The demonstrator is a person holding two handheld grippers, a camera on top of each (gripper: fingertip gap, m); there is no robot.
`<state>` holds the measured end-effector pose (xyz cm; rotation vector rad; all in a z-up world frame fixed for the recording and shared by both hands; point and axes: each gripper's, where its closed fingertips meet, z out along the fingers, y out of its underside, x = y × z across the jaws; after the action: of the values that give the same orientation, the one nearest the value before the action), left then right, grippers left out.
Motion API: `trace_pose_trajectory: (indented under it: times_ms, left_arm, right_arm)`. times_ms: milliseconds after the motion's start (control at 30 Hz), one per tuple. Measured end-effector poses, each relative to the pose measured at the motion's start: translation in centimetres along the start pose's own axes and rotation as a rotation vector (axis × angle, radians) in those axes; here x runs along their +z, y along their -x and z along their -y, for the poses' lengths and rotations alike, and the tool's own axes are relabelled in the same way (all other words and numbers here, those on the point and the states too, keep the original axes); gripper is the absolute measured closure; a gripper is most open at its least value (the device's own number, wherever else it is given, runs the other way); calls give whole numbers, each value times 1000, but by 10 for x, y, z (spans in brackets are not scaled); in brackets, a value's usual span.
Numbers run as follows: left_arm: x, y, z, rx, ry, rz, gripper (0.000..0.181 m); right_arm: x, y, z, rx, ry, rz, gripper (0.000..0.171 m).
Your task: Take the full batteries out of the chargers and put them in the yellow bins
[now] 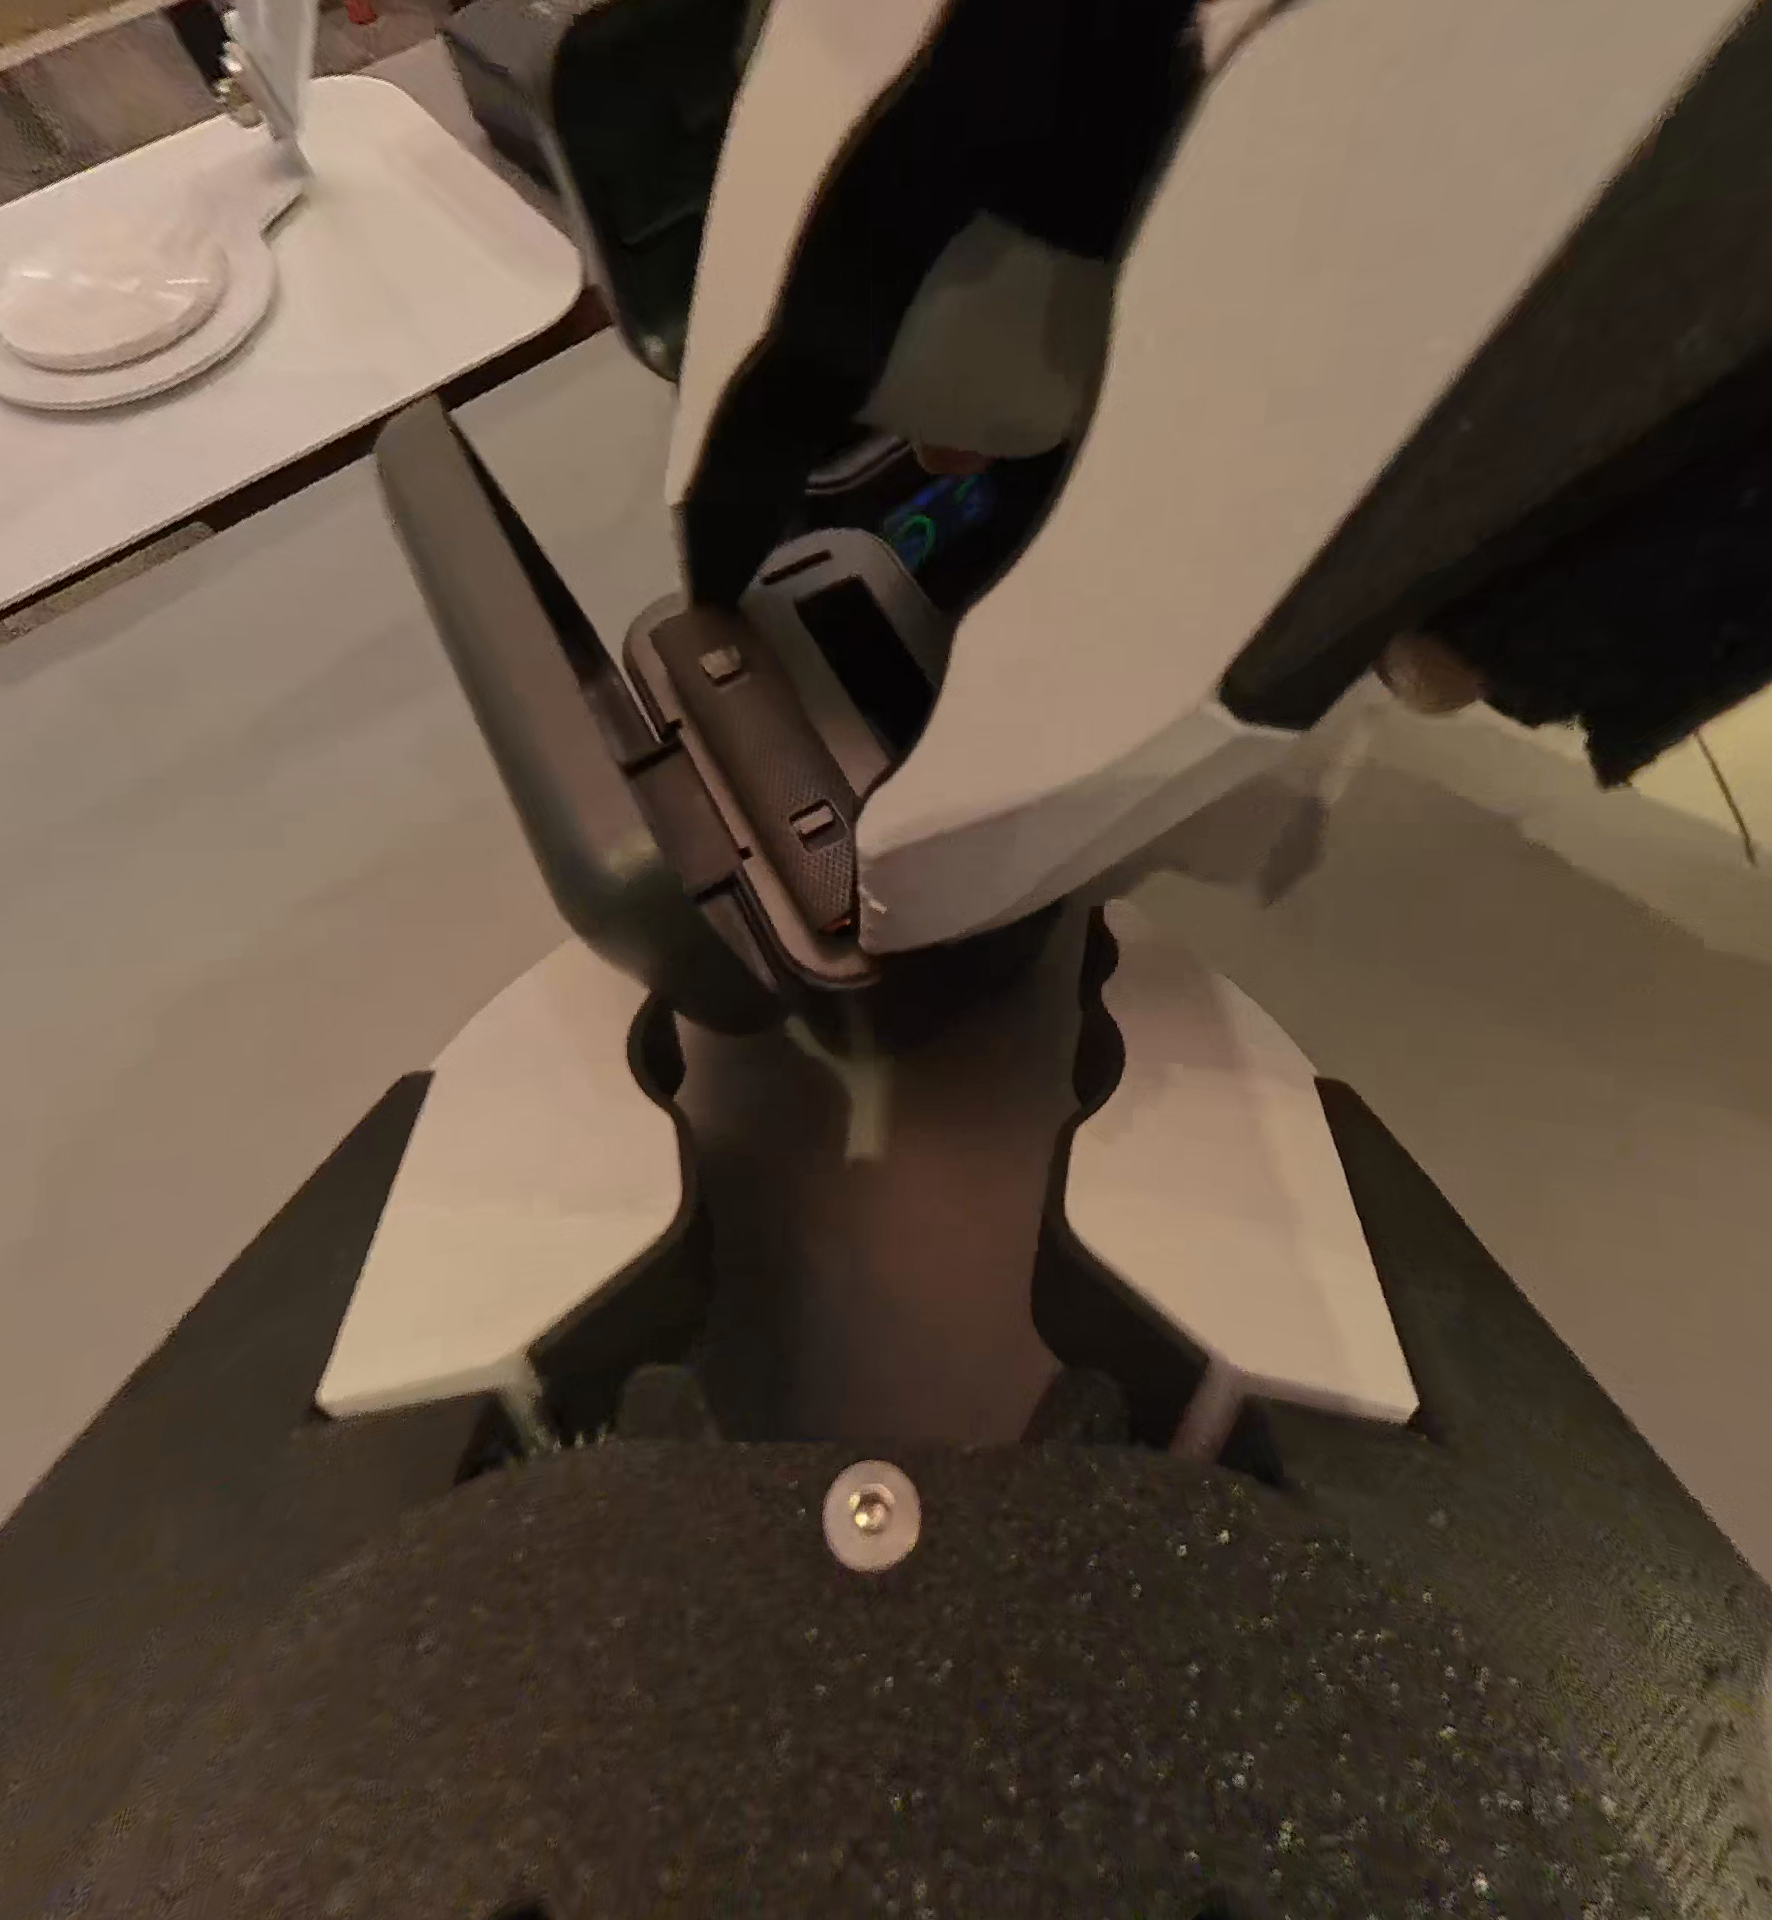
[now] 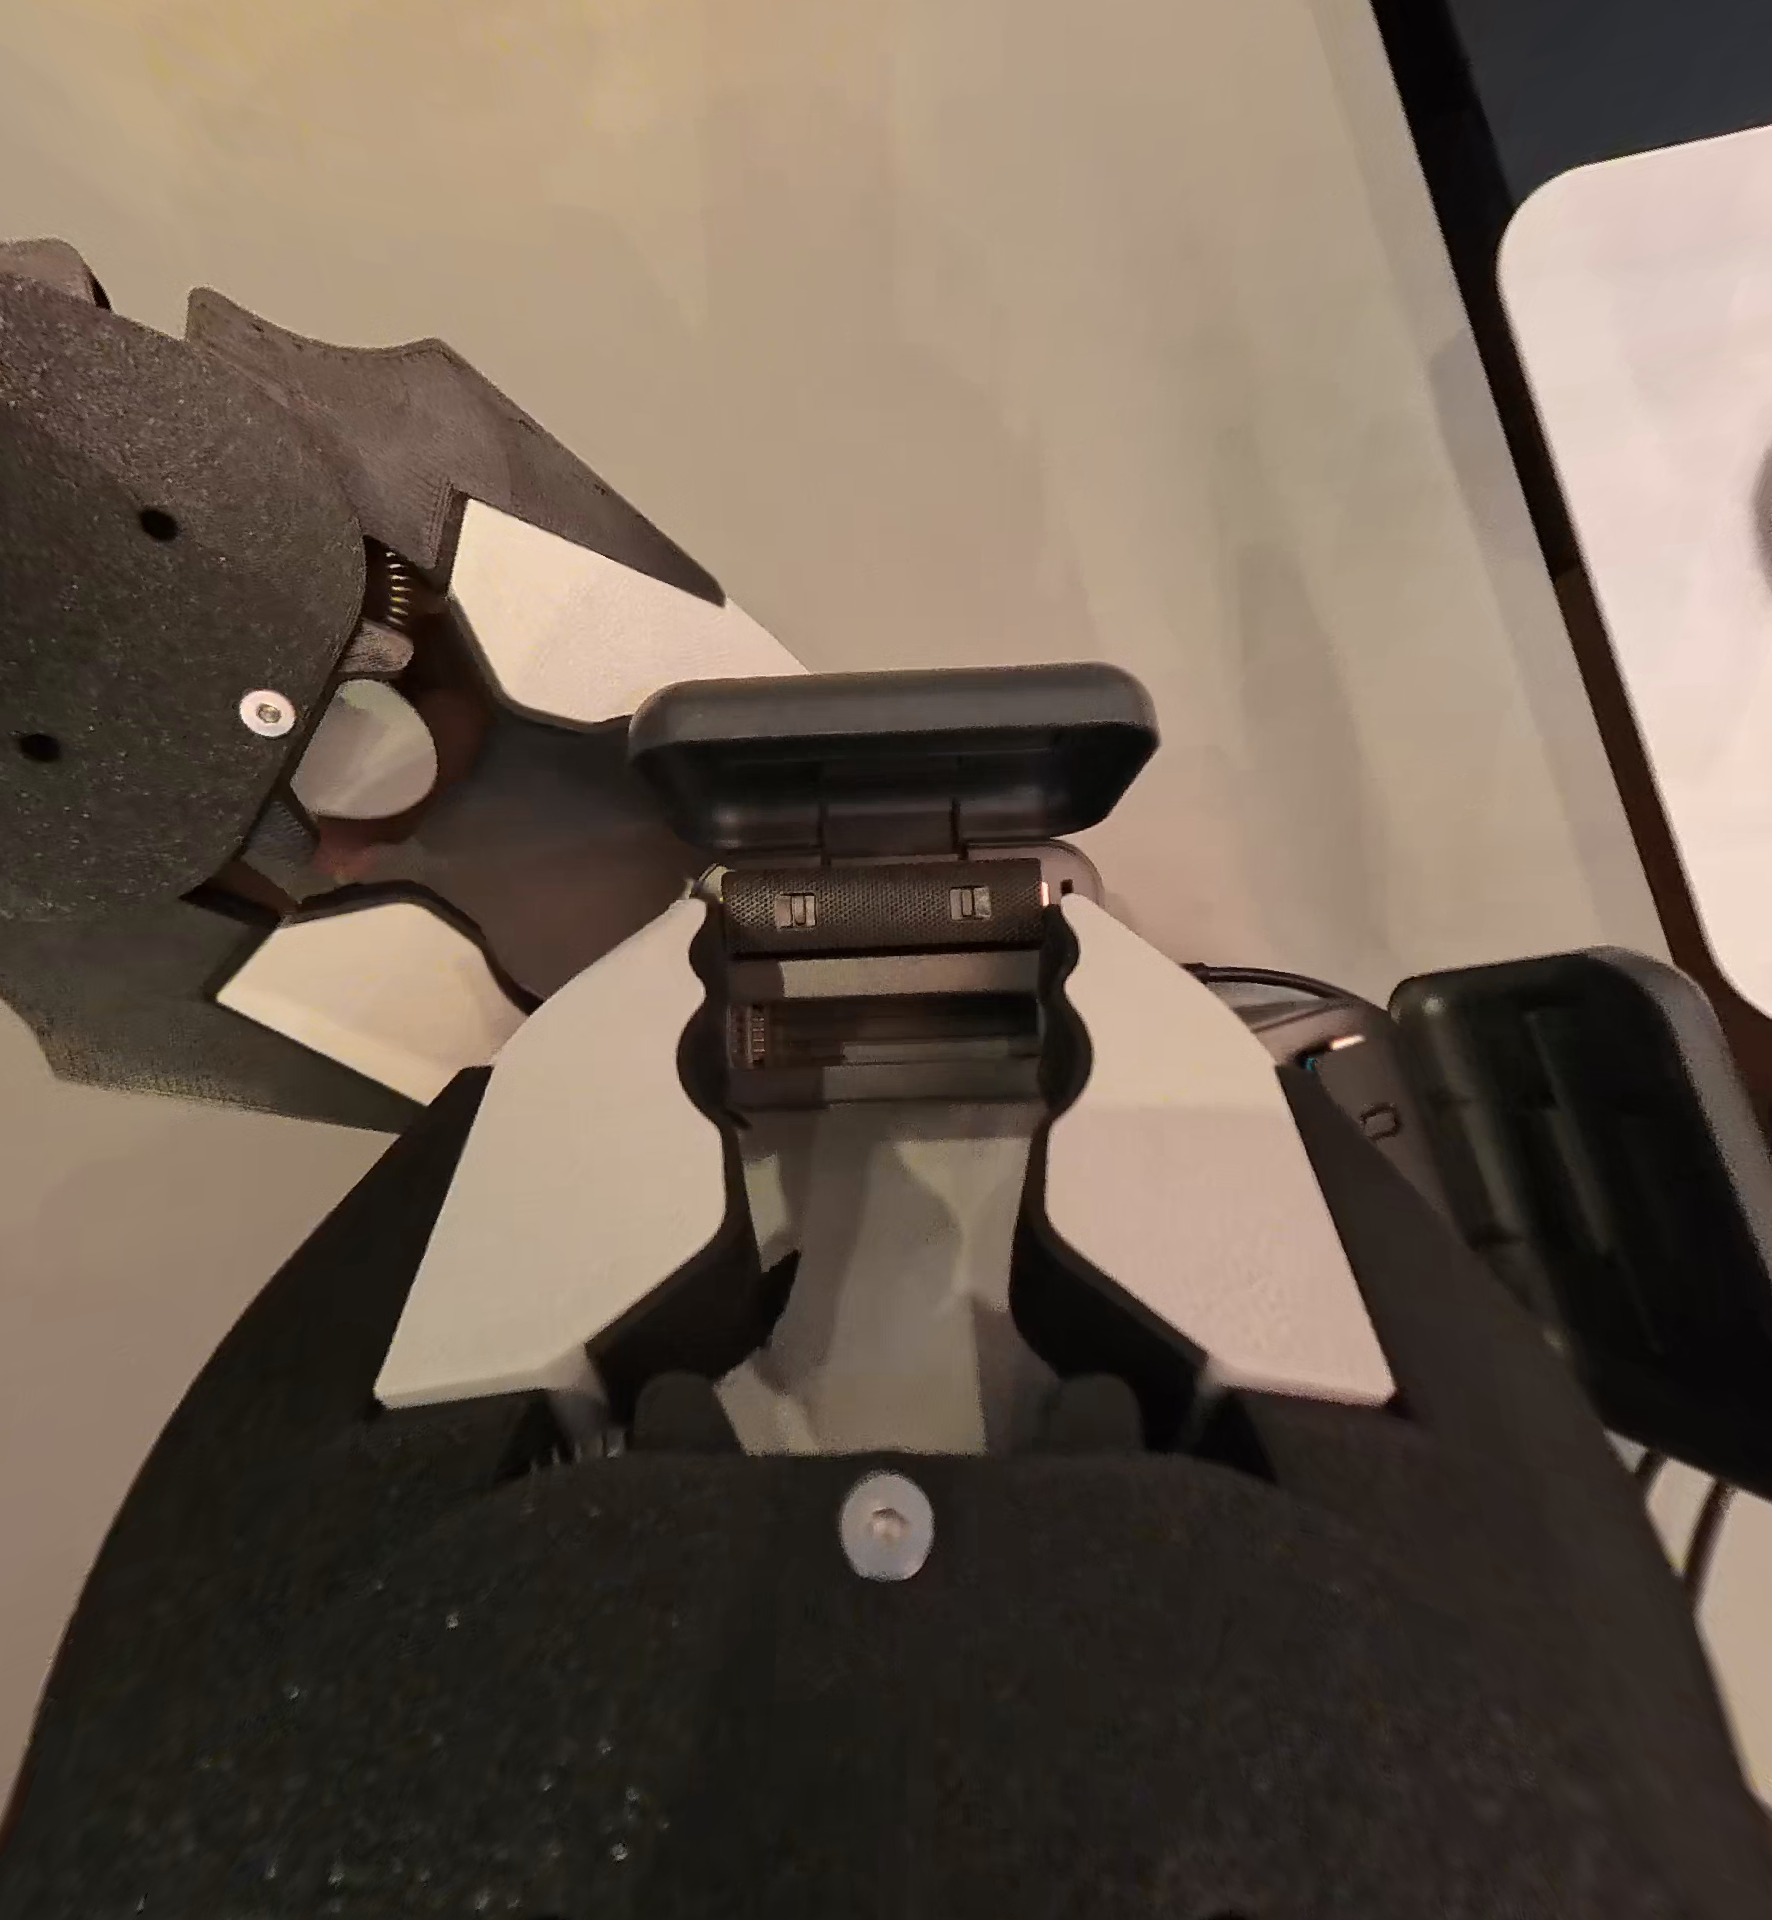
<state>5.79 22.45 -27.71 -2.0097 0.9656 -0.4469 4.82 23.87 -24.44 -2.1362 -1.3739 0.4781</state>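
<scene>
My left wrist camera sits behind the left gripper [image 1: 866, 1049] and looks along its fingers, very close on the open charger [image 1: 757, 790]; the right gripper [image 1: 788, 748] comes in from above the charger, and a white mat [image 1: 362, 312] lies beyond it to the upper left. My right wrist camera sits behind the right gripper [image 2: 877, 914], facing the same charger [image 2: 892, 862] from its front, lid [image 2: 892, 748] raised behind, the bench [image 2: 965, 312] beyond. There the left gripper [image 2: 549, 894] reaches the charger from the left. Both views share the charger and each other's gripper, roughly crosswise.
</scene>
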Motion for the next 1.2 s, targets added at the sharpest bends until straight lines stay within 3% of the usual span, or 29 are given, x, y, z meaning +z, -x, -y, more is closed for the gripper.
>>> trace_pose_trajectory:
  times_ms: [267, 533, 700, 833, 1200]
  left_arm:
    - [-4, 26, -3, -18, 10, -7, 111]
    - [-8, 35, -6, 47, 12, -78, 113]
    - [-11, 47, -9, 59, 19, -103, 115]
    - [-13, 67, -11, 17, 15, -80, 129]
    - [-11, 112, -10, -68, -9, 84, 137]
  right_arm:
    - [13, -6, 19, 79, -53, -72, 114]
    - [2, -9, 38, 151, -155, -47, 114]
    - [-29, -12, 59, 197, -316, -64, 114]
    - [-63, -14, 63, 209, -399, -109, 113]
    - [-117, 5, 24, 219, -433, -184, 113]
